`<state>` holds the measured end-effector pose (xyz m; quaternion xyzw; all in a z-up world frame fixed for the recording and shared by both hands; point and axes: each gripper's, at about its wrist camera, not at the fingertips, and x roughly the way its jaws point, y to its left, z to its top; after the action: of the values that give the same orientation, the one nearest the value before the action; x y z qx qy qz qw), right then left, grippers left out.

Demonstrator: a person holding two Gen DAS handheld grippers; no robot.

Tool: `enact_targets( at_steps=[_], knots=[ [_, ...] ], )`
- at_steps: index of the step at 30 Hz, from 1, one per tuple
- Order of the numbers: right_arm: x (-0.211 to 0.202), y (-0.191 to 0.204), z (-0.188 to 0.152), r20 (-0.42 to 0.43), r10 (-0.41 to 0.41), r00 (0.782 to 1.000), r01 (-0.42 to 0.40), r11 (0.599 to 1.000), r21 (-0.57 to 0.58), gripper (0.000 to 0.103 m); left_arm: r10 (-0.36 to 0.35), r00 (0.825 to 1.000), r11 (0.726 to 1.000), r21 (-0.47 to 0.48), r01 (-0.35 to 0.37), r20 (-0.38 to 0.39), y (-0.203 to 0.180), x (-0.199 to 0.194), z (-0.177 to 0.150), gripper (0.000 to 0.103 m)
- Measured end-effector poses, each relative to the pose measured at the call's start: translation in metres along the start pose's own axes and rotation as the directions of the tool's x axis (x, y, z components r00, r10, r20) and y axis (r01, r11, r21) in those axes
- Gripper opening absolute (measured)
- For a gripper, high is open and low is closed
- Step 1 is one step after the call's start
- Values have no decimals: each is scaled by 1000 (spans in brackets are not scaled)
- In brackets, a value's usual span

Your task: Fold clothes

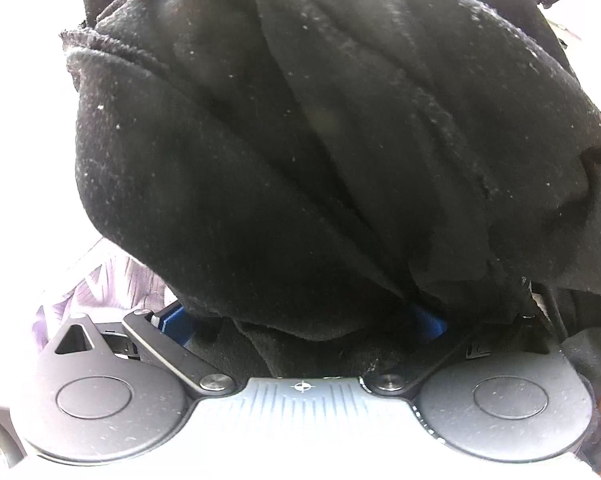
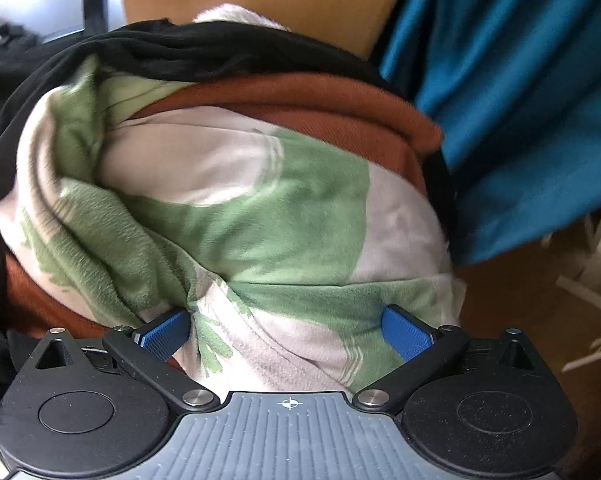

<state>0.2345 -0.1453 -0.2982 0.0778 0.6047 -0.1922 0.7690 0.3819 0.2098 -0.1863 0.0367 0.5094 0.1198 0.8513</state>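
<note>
Left gripper (image 1: 300,320): jaws spread, one black fleece garment (image 1: 320,140) heaped directly ahead, draping over and between both blue pads (image 1: 428,322), long axis not readable. Right gripper (image 2: 286,330): jaws likewise wide apart, one green-and-white patterned cloth (image 2: 236,208) bulging between them, nothing pinched; it lies atop one rust-brown garment (image 2: 300,92), with one teal cloth (image 2: 500,100) to the right. Judged: each gripper already sits against its own item.

Blown-out white glare left of the left gripper (image 1: 300,320), underexposed black garment (image 1: 320,140) ahead, motion blur beyond the right gripper (image 2: 288,330), fisheye-bent edges
</note>
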Motion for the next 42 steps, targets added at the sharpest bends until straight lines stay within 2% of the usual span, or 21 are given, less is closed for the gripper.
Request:
enact_targets(
  at_steps=[5,12,15,24,28,30,32,33,34,37,42],
  knots=[
    [3,-10,1,-21,61,998,-61,998,-21,102,10,1000,1000,-2,-10,-12,-4,5,8,103],
    [1,-9,-14,47,56,997,-55,998,-20,102,15,999,1000,-3,-15,45,-6,6,8,103],
    [0,-10,-16,49,63,997,-62,998,-23,102,15,998,1000,2,-15,59,-8,7,10,103],
    [-4,-12,-30,108,80,991,-77,997,-31,102,4,999,1000,1,-4,33,-9,15,29,103],
    [-7,-16,-32,105,106,989,-102,994,-42,102,-16,1000,1000,9,16,19,-6,18,38,103],
    [-10,-18,-31,93,120,988,-116,992,-42,102,-40,999,999,10,40,2,7,29,56,103],
    [-16,-21,-30,79,143,986,-142,990,-29,102,-65,998,998,5,65,-24,25,18,39,103],
    [-19,-23,-29,76,160,984,-158,987,-21,102,-79,996,997,-8,78,-34,28,16,40,103],
    [-24,-27,-30,90,193,977,-193,981,-13,102,-92,995,996,-22,91,-44,32,14,42,103],
    [-48,-28,-35,174,301,938,-296,954,-52,102,-139,990,989,-58,137,-37,42,3,43,103],
    [-84,-24,-8,327,335,884,-281,938,-202,102,-184,980,979,-71,189,74,54,-25,36,103]
  ],
)
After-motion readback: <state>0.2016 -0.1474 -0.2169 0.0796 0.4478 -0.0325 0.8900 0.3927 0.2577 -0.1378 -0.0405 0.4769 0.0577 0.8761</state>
